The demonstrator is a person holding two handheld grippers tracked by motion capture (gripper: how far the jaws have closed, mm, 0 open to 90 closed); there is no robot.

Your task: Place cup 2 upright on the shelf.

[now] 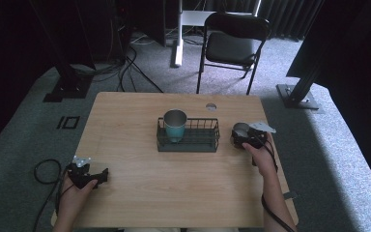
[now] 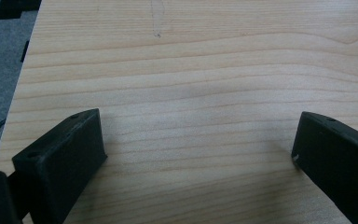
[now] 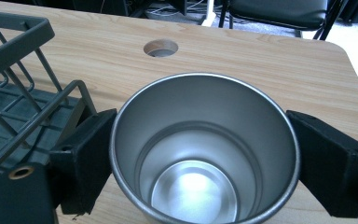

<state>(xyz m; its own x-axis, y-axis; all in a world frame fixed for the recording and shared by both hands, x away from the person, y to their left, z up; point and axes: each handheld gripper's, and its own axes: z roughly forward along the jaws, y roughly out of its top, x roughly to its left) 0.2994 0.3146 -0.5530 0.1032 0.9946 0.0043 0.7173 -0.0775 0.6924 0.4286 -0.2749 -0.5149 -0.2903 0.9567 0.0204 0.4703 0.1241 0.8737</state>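
Where the right gripper (image 1: pixel 244 137) sits just beside the right end of the wire basket (image 1: pixel 188 145), its jaws stand on either side of a steel cup (image 3: pixel 205 154), pads against the cup's outer wall in the right gripper view, clamped on it. Cup upright, mouth open to the camera, inside bare and shiny; in the high view it (image 1: pixel 241 129) shows at the gripper's front, near the table's right edge. Whether its base touches the wood cannot be told. Second cup (image 1: pixel 175 124), steel rim over a teal body, stands upright in the left part of the basket. Basket dark wire, set mid-table, long side across. Round cable hole (image 1: pixel 211 107) in the table (image 1: pixel 125 121) behind the basket, also seen beyond the held cup. Left gripper (image 1: pixel 94 178) near the front left corner, held in the person's hand, well apart from the basket; jaws wide apart over bare wood in the left gripper view, nothing between them. Folding chair (image 1: pixel 234 41) stands on the carpet beyond the table.
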